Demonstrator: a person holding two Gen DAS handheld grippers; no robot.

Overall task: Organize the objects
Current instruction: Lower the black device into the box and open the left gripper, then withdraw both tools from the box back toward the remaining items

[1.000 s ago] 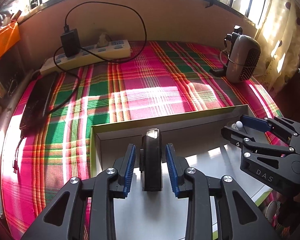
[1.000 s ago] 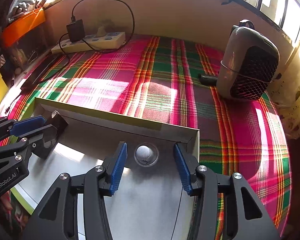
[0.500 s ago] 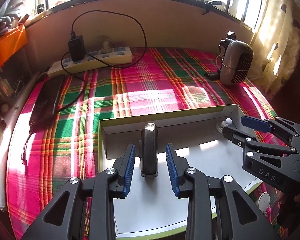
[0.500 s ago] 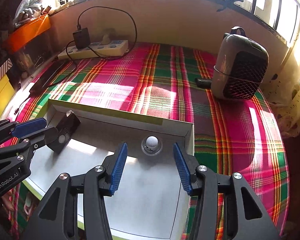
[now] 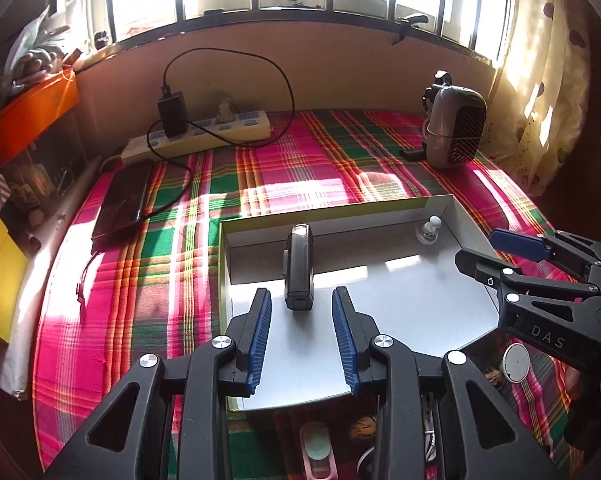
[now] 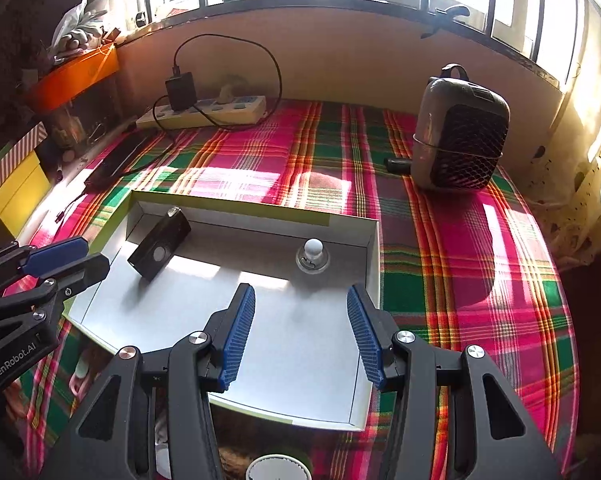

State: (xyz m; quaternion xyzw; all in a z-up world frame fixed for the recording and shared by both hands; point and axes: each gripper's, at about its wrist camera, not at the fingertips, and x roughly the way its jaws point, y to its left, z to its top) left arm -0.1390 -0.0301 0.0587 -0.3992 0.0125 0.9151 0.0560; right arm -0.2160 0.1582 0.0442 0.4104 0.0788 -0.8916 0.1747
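Note:
A shallow white box (image 5: 380, 300) with a green rim lies on the plaid cloth; it also shows in the right wrist view (image 6: 300, 340). A black oblong device (image 5: 298, 266) lies in it, leaning on the far wall (image 6: 159, 244). A small white ball-topped knob (image 5: 429, 230) sits in the far right corner (image 6: 312, 254). My left gripper (image 5: 302, 332) is open and empty, just behind the black device. My right gripper (image 6: 300, 334) is open and empty, behind the knob.
A grey fan heater (image 6: 458, 140) stands at the back right. A power strip with a black charger (image 5: 198, 132) and a dark phone (image 5: 124, 200) lie at the back left. Small white and pink items (image 5: 316, 452) lie below the box's near edge.
Both grippers have drawn back and up from the box. The black device and the knob stay in the box and now look farther from the fingers.

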